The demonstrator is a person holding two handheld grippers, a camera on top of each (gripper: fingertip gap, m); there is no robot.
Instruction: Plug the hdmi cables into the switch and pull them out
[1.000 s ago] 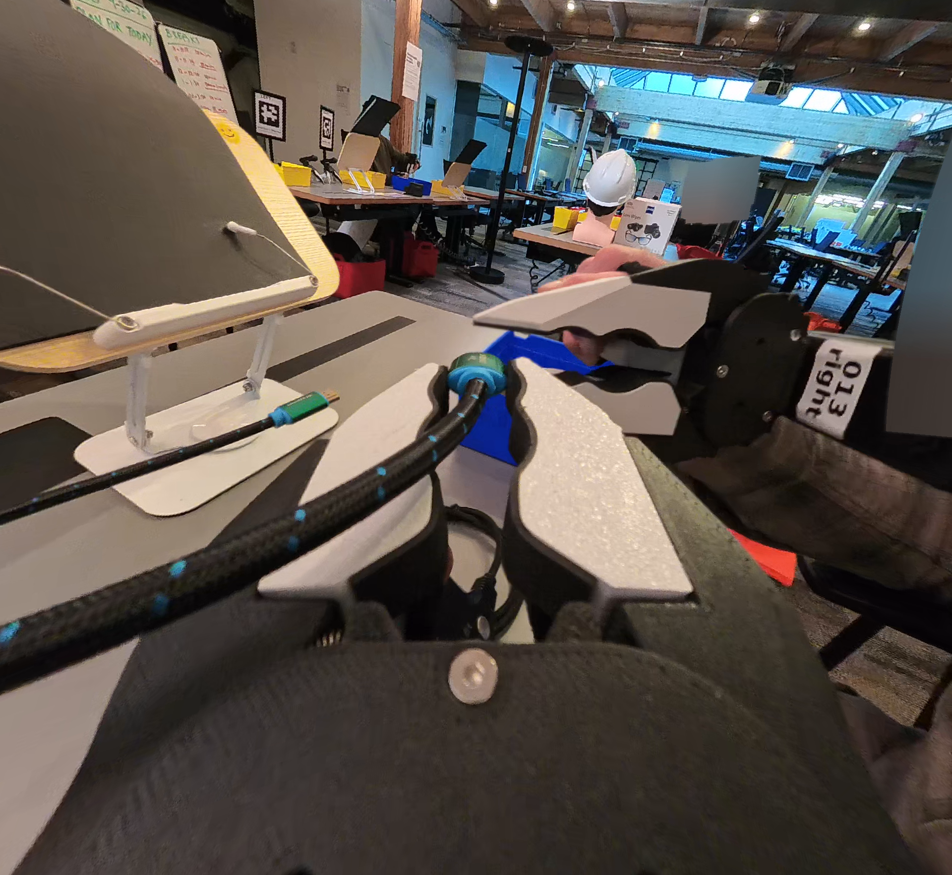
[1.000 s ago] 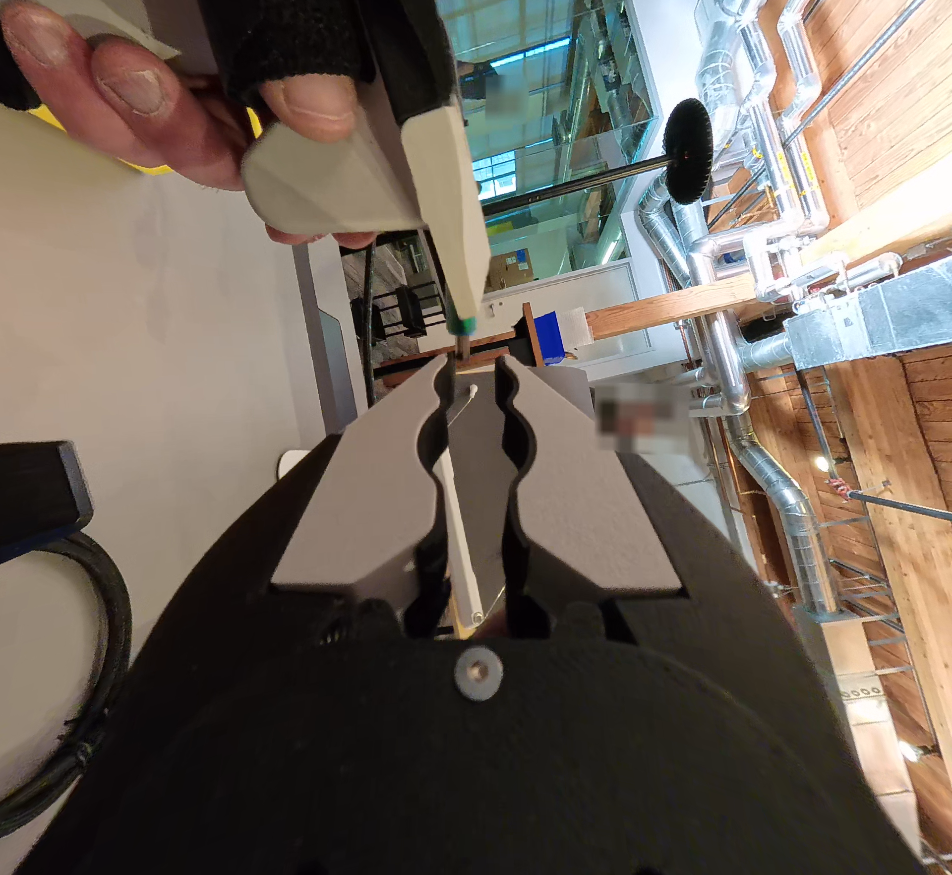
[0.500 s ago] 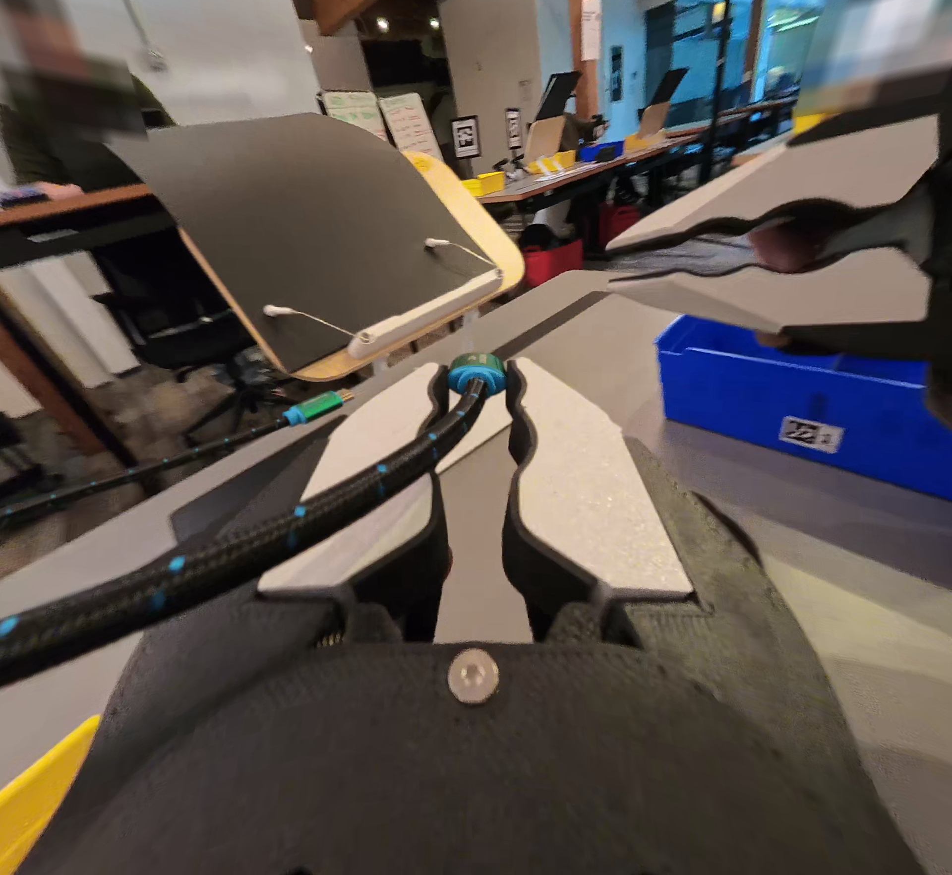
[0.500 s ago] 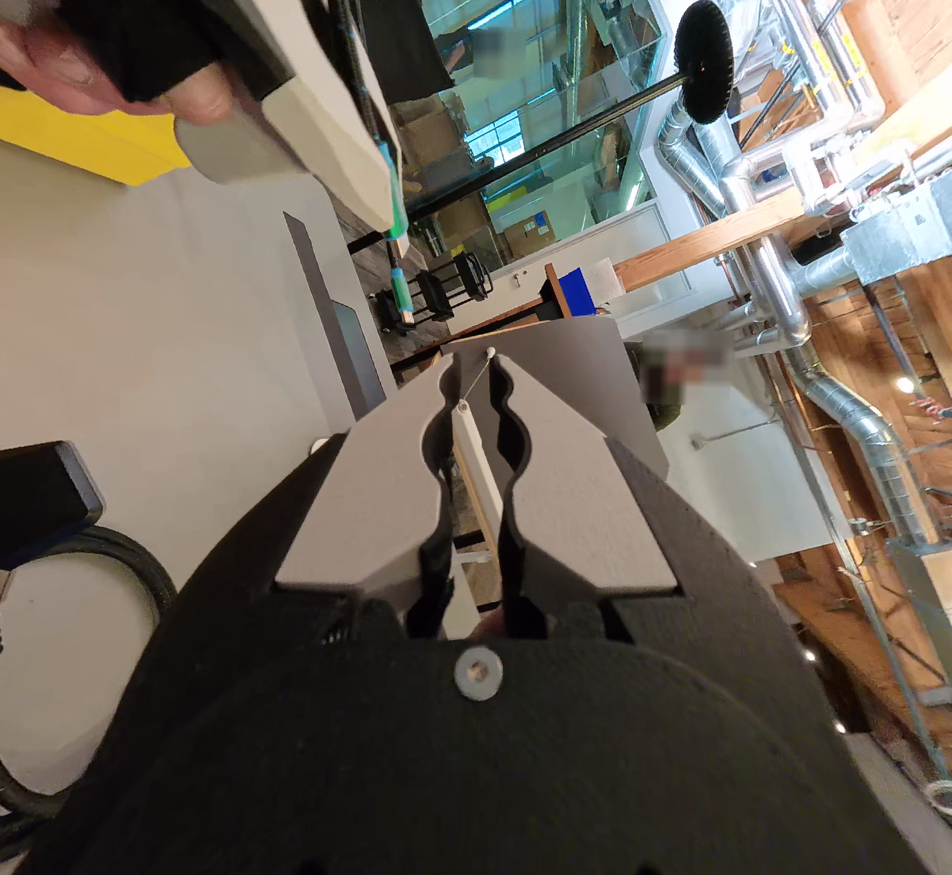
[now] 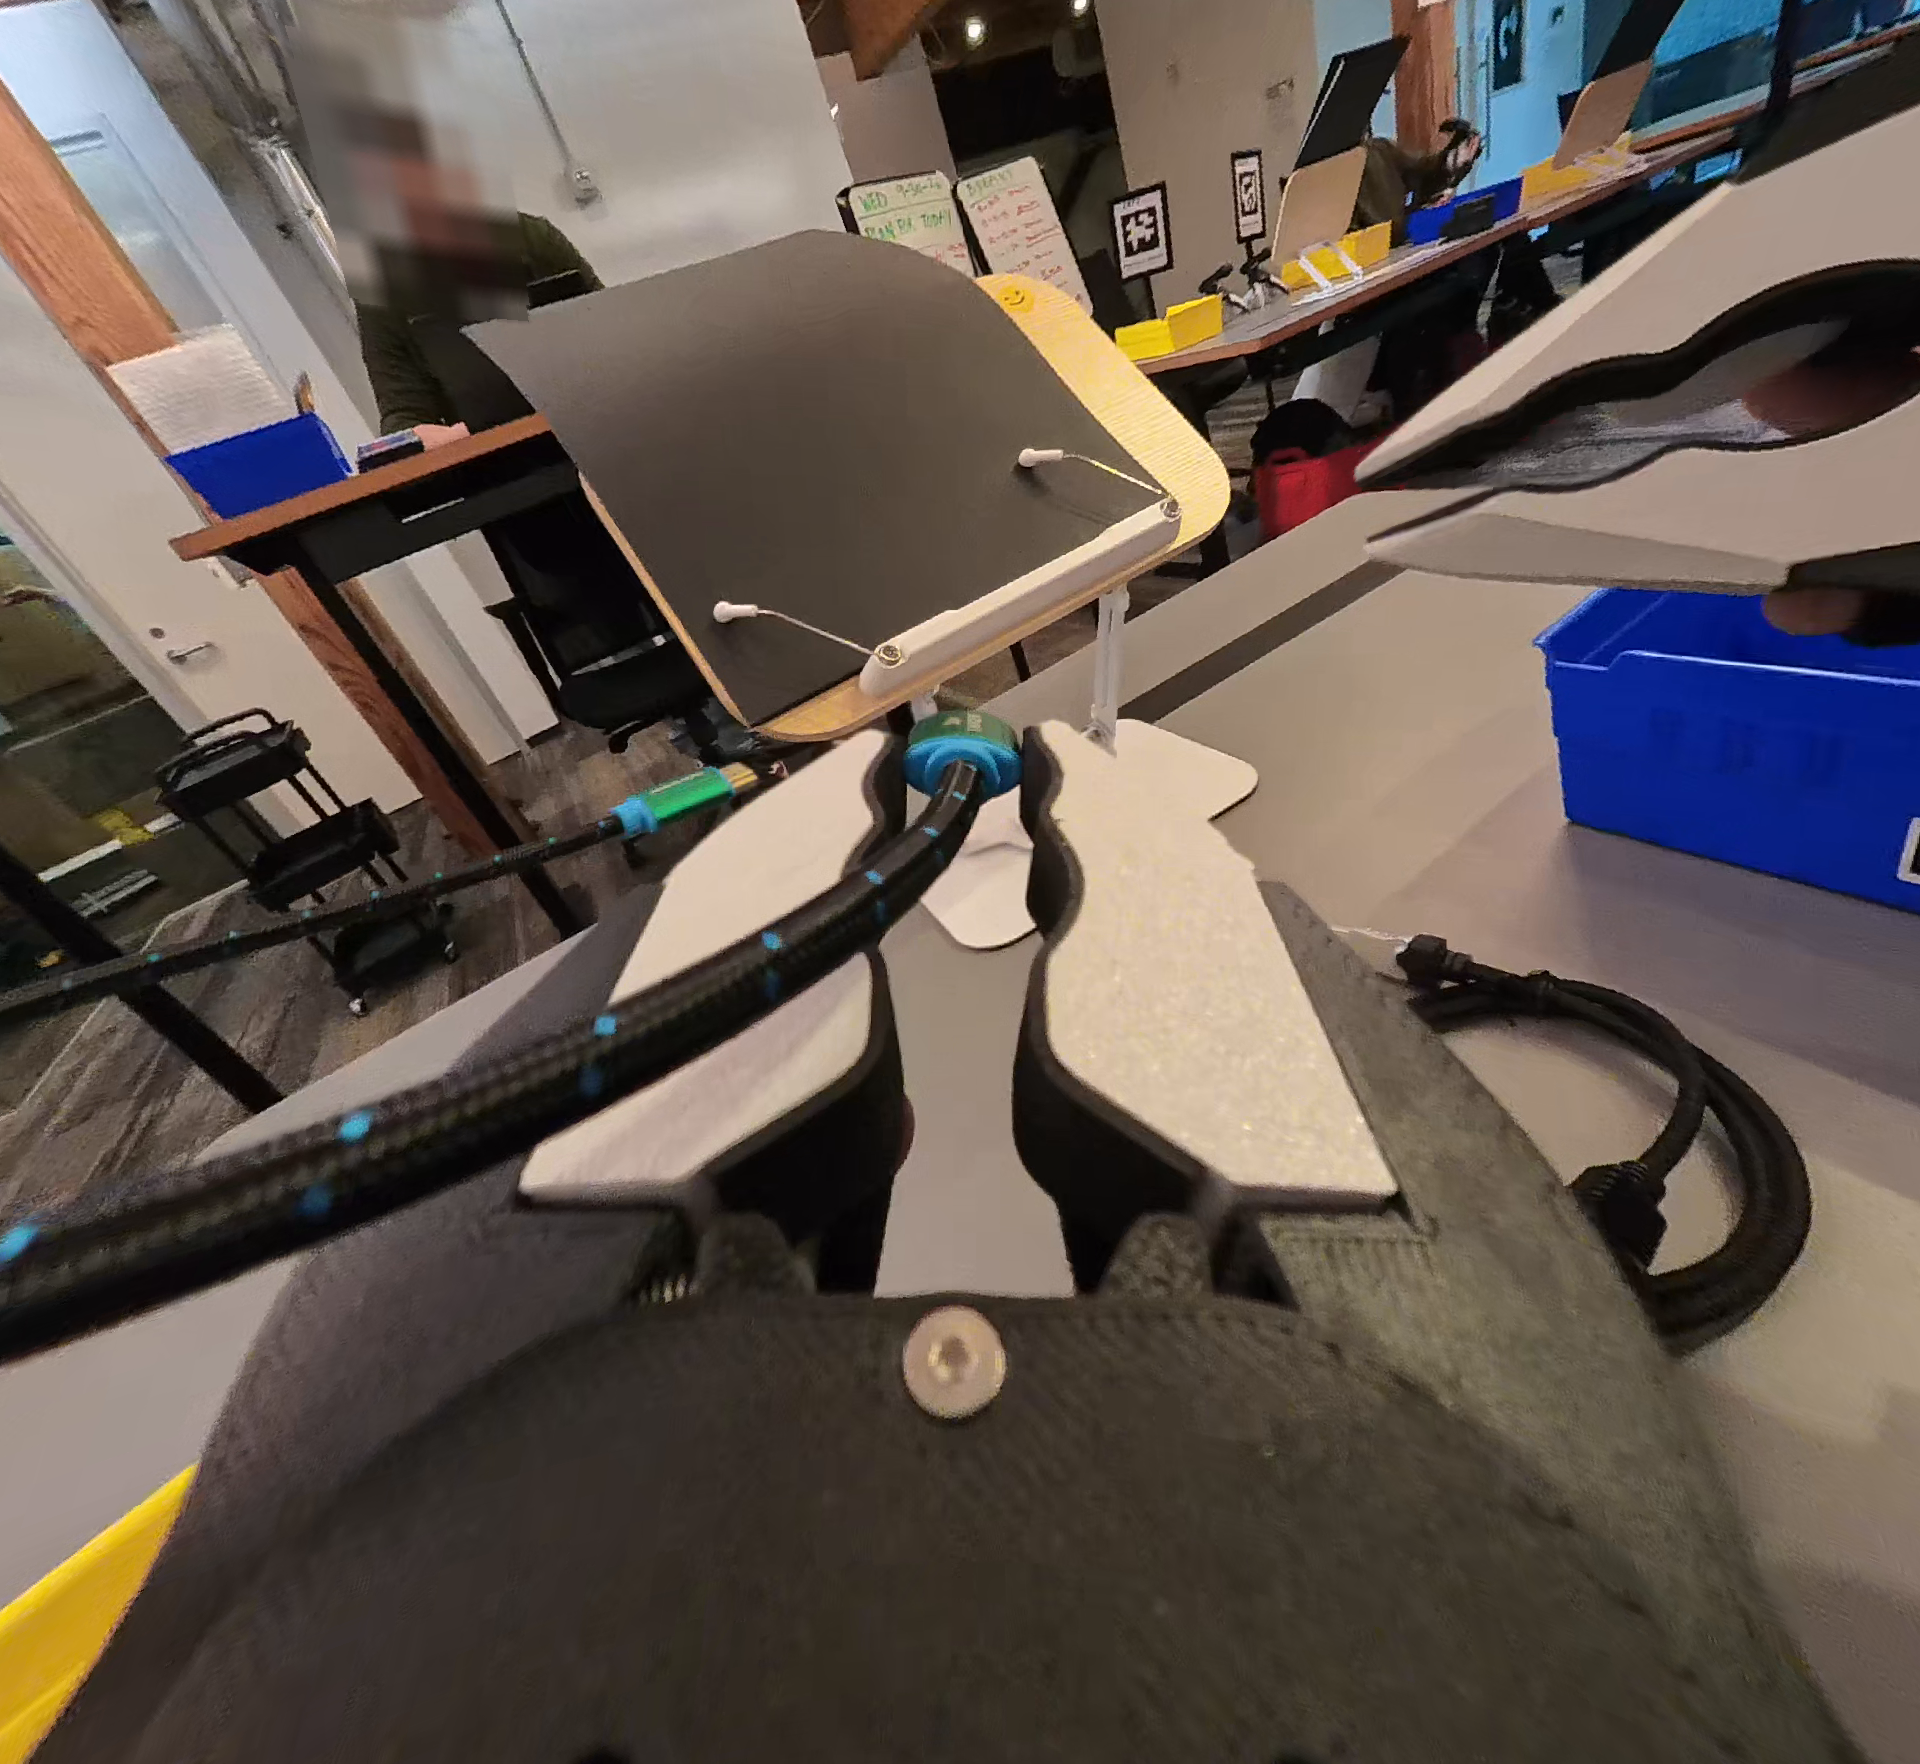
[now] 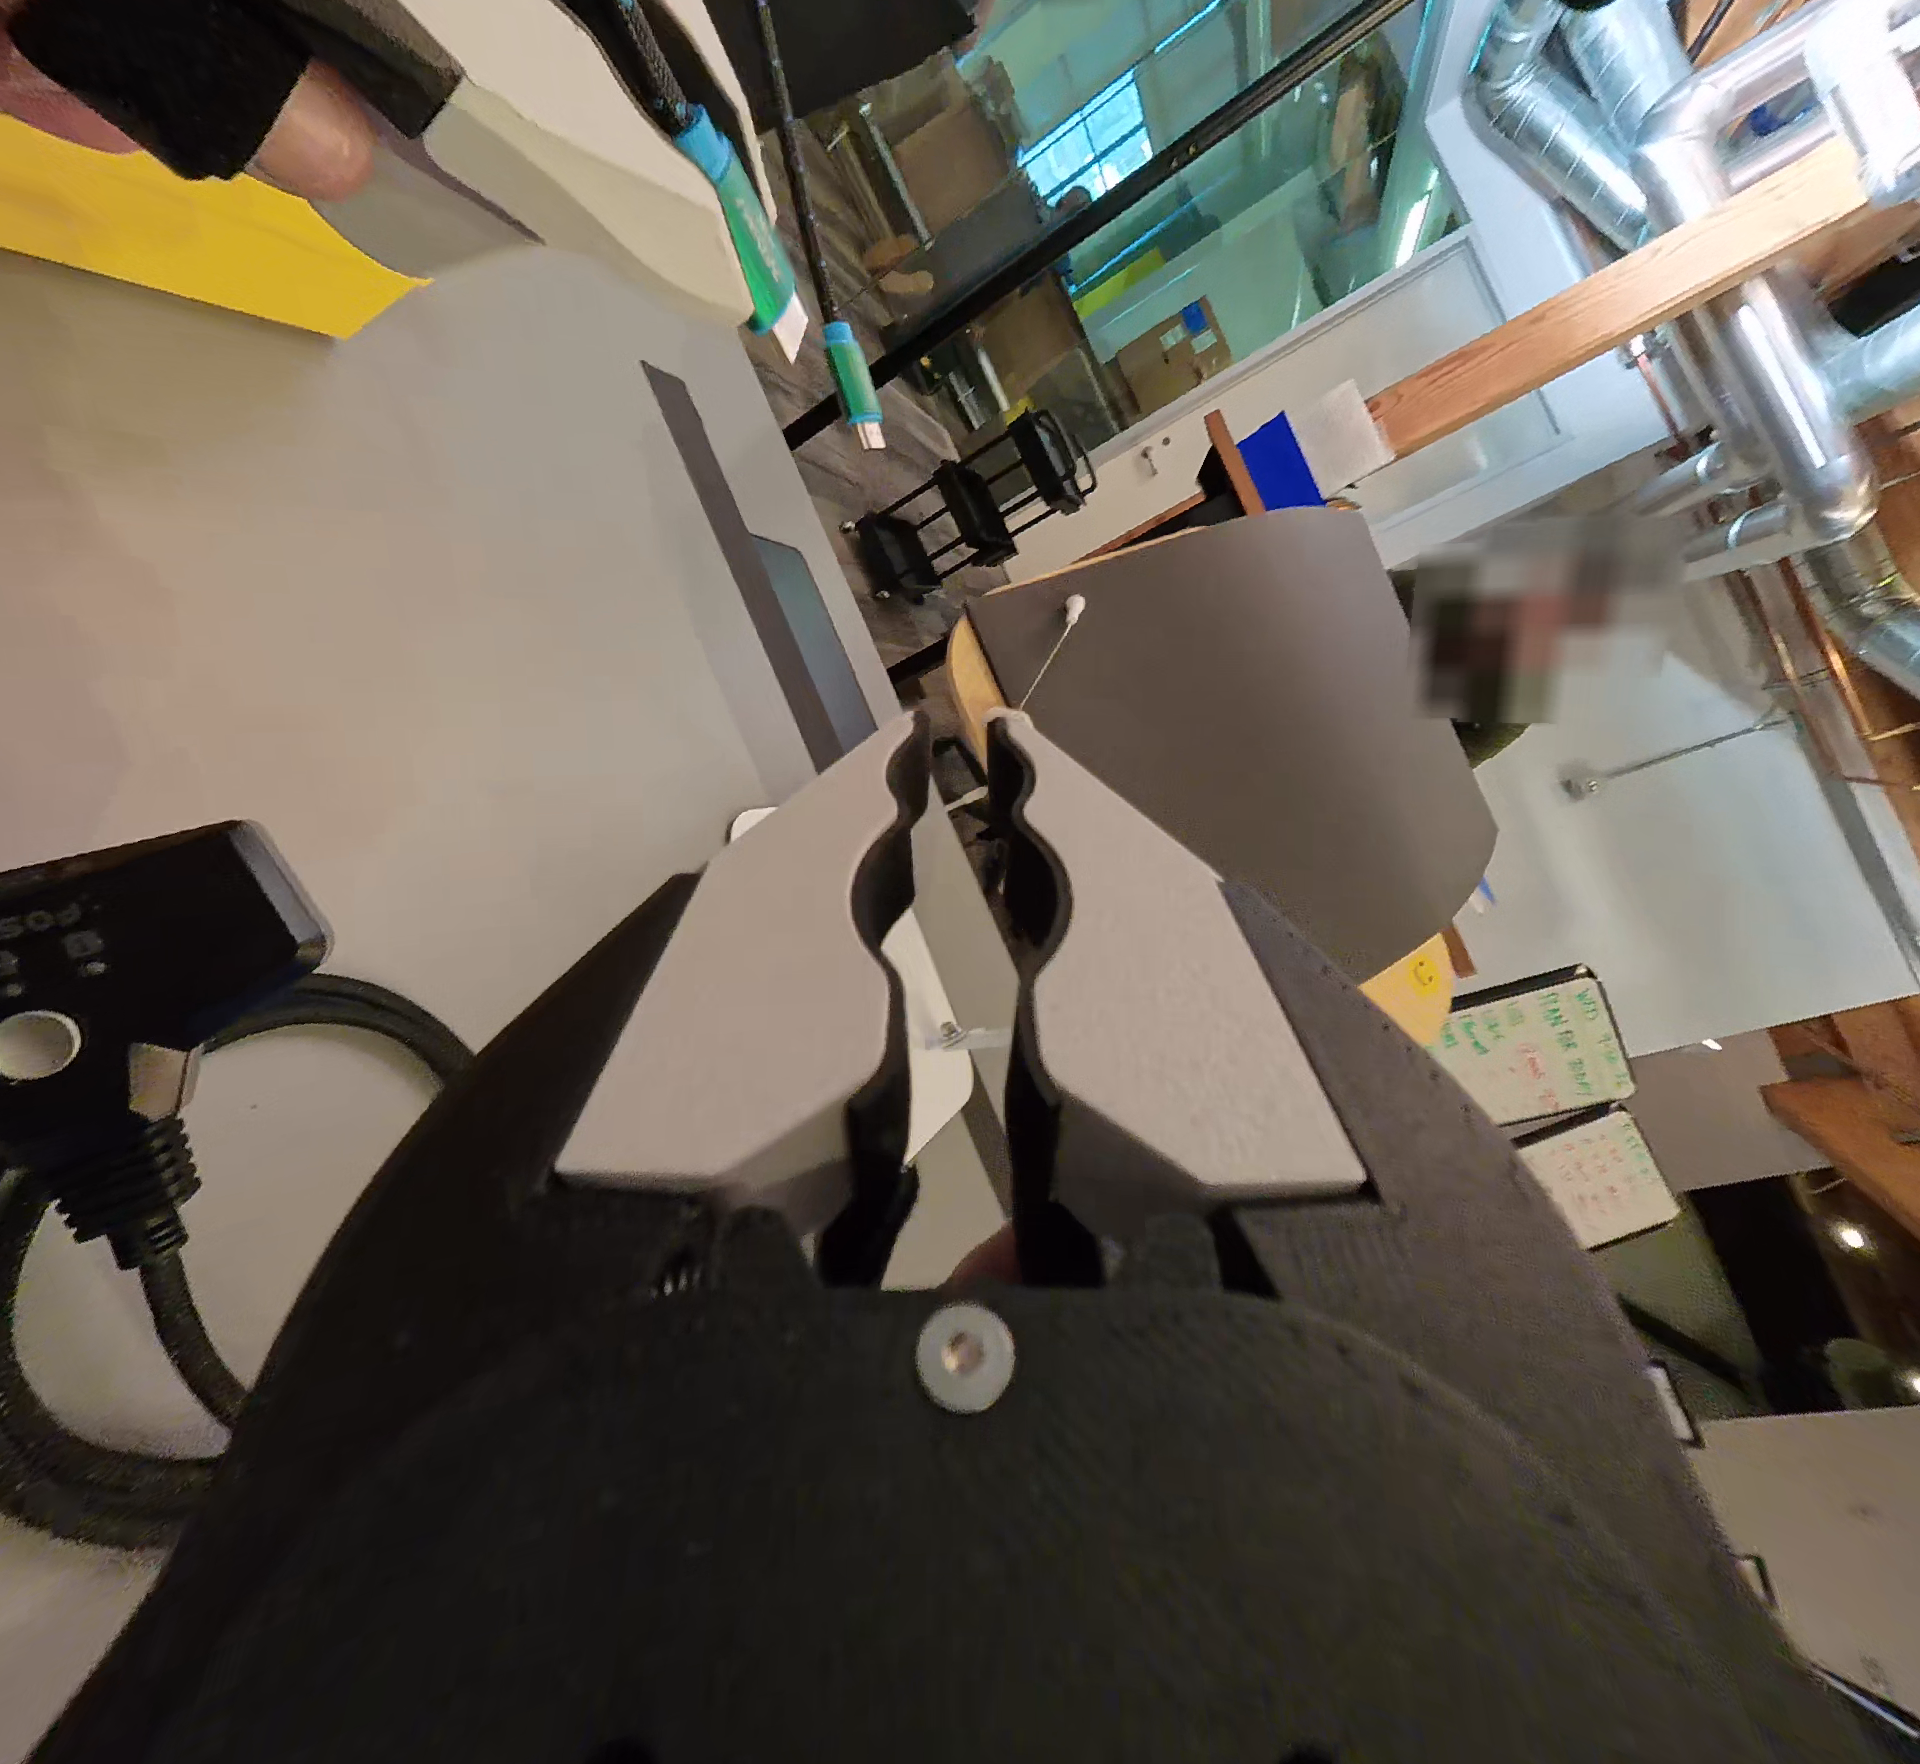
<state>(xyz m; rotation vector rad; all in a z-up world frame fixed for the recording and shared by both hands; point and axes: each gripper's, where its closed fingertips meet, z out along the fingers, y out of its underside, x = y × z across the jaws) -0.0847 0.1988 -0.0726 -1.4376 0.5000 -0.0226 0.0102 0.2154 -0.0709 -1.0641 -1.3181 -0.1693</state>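
My left gripper (image 5: 956, 764) is shut on the green and blue HDMI plug (image 5: 954, 740) of a black braided cable (image 5: 582, 1060) that trails off to the lower left. The cable's other green plug (image 5: 681, 798) hangs free beyond the table edge. My right gripper (image 6: 954, 727) is empty, its jaws closed to a narrow slit; it also shows in the left wrist view (image 5: 1371, 514) at the upper right. The black switch (image 6: 156, 914) lies on the grey table (image 6: 416, 623), left of my right gripper. The left gripper (image 6: 764, 306) holds its plug (image 6: 753, 234) above the table, apart from the switch.
A black board on a white stand (image 5: 831, 467) stands at the far table edge. A blue bin (image 5: 1714, 758) sits to the right, a yellow bin (image 5: 62, 1610) at the near left. The switch's black cord (image 5: 1683, 1143) loops on the table. A person sits behind the board. One gripper's finger ends stand about 10 centimetres off the other's.
The left gripper has swung left with the plug still in it, away from the right gripper. The right gripper's jaws have narrowed, and the switch shows more fully in its view.
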